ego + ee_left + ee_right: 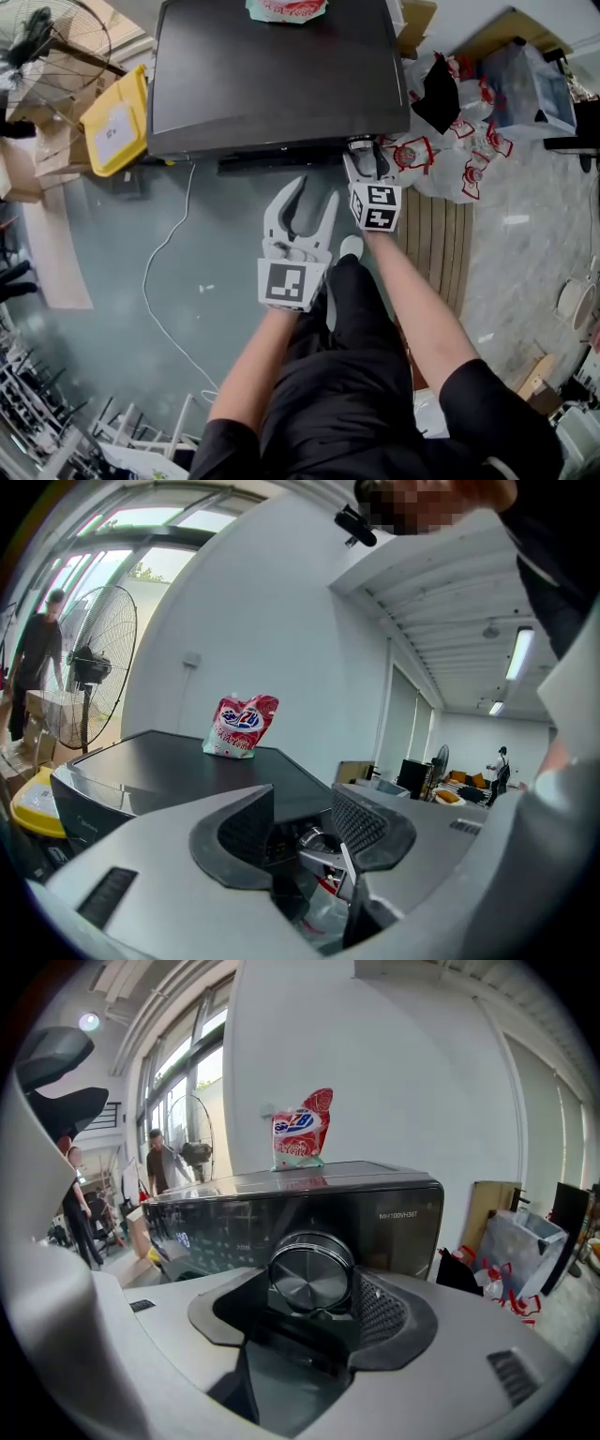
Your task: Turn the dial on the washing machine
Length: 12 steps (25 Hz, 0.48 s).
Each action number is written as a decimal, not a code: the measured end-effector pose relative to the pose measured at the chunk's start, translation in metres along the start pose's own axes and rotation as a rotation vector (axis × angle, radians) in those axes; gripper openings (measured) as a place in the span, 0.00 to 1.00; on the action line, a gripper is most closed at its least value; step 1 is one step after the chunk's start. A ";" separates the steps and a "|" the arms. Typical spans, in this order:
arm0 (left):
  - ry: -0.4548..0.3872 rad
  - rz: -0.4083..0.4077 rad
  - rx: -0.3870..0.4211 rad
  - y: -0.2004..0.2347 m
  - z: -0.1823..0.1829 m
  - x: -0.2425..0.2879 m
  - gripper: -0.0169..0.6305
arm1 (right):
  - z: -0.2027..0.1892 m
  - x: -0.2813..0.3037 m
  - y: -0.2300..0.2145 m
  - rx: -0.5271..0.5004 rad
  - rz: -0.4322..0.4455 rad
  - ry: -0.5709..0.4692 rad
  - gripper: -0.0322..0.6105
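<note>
Holding my right tongs against the front of the dark washing machine, I have their jaws spread wide with the round metal dial between them. The right pad is just beside the dial's rim and the left pad stands clear of it, so nothing is clamped. The dial sits toward the right end of the glossy control panel. My left tongs hang lower and to the left, short of the machine, jaws apart and empty. A red-and-white detergent pouch stands upright on the lid, and a white cable trails over the floor near a yellow bin
</note>
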<state>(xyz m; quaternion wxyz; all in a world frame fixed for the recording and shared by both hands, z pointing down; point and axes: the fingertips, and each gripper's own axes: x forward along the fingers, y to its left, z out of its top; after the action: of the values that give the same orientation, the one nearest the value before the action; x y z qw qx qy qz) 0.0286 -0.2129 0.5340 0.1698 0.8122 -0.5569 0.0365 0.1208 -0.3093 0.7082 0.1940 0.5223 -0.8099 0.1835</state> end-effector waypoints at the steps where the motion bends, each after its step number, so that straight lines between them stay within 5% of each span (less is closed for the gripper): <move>1: 0.002 -0.001 0.002 0.001 -0.001 0.000 0.29 | 0.000 0.001 0.000 0.003 -0.005 -0.003 0.44; 12: 0.010 -0.007 0.001 -0.002 -0.007 -0.004 0.29 | 0.000 0.001 0.000 0.107 0.030 -0.023 0.44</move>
<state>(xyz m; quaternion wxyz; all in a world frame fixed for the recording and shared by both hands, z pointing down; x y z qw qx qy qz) 0.0294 -0.2063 0.5393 0.1722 0.8141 -0.5531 0.0404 0.1210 -0.3098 0.7090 0.1535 0.5216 -0.8089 0.2236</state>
